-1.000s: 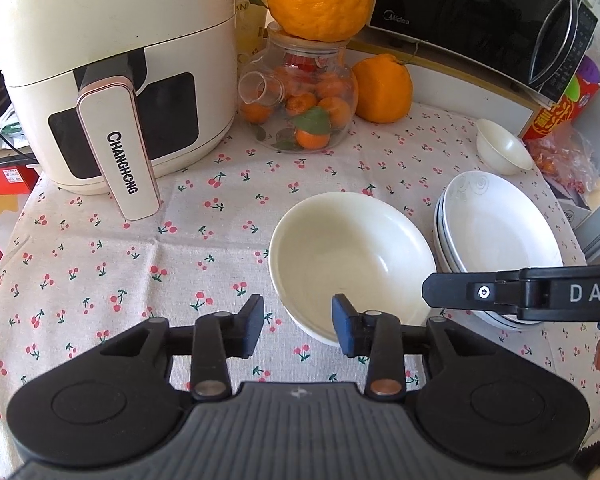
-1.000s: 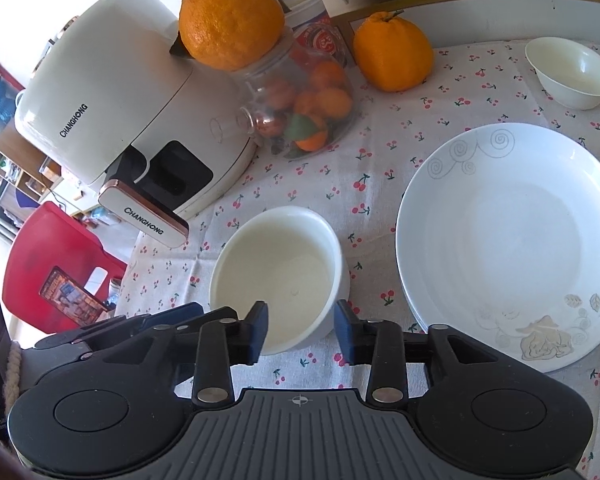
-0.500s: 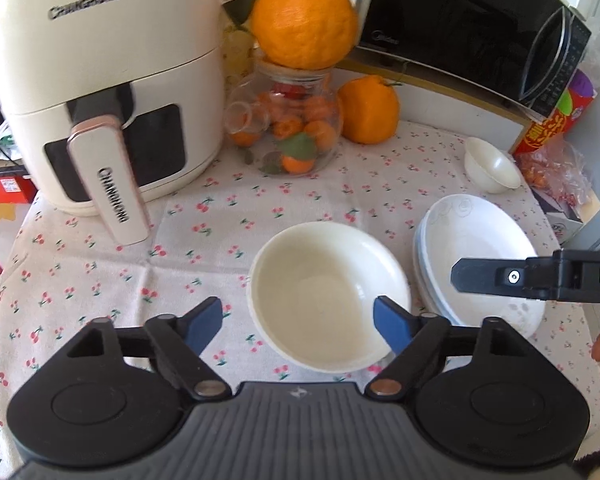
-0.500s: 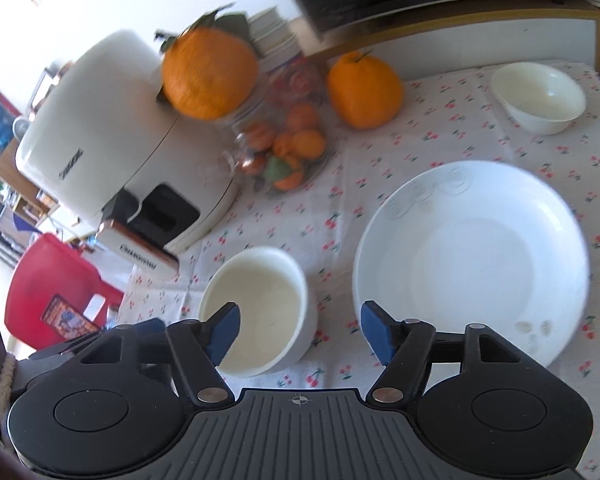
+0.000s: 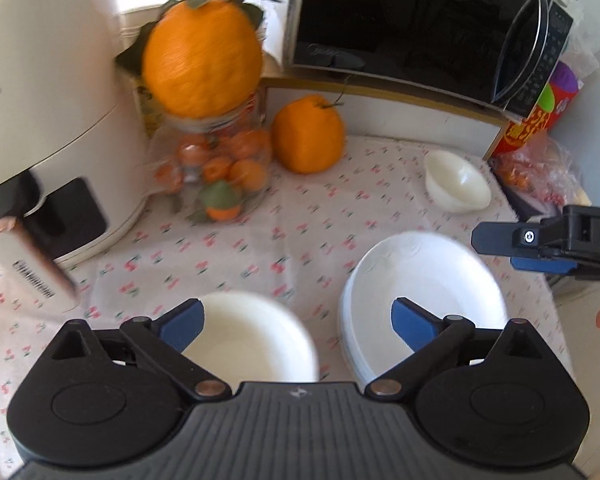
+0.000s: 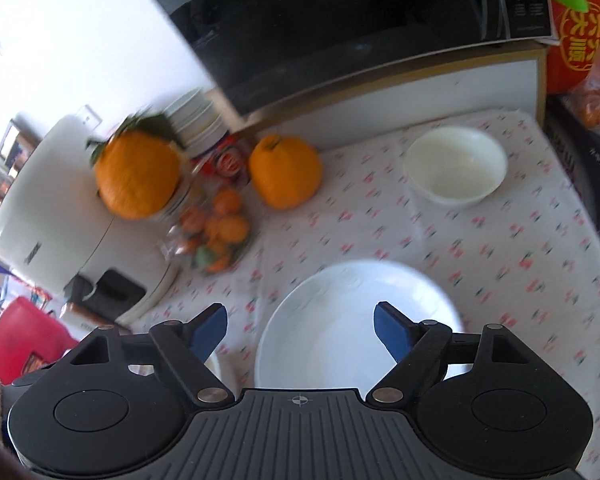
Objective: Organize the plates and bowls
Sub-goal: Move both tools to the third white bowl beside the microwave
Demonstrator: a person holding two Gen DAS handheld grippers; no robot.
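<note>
A large white bowl (image 5: 256, 340) sits on the cherry-print cloth just under my left gripper (image 5: 298, 320), which is open and empty above it. A stack of white plates (image 5: 428, 292) lies to its right, also in the right wrist view (image 6: 340, 320). My right gripper (image 6: 300, 326) is open and empty above the plates; it also shows in the left wrist view (image 5: 540, 240). A small white bowl (image 5: 456, 184) stands at the back right, also in the right wrist view (image 6: 456, 168).
A white air fryer (image 5: 48, 120) stands at the left. A glass jar of small oranges (image 5: 216, 172) carries a big orange (image 5: 202, 56); another orange (image 5: 308, 134) stands beside it. A black microwave (image 5: 420, 28) is behind. A red chair (image 6: 20, 340) is beyond the table's left edge.
Both grippers have opened wide and pulled up and back from the large bowl and plates. The views now tilt toward the back of the table.
</note>
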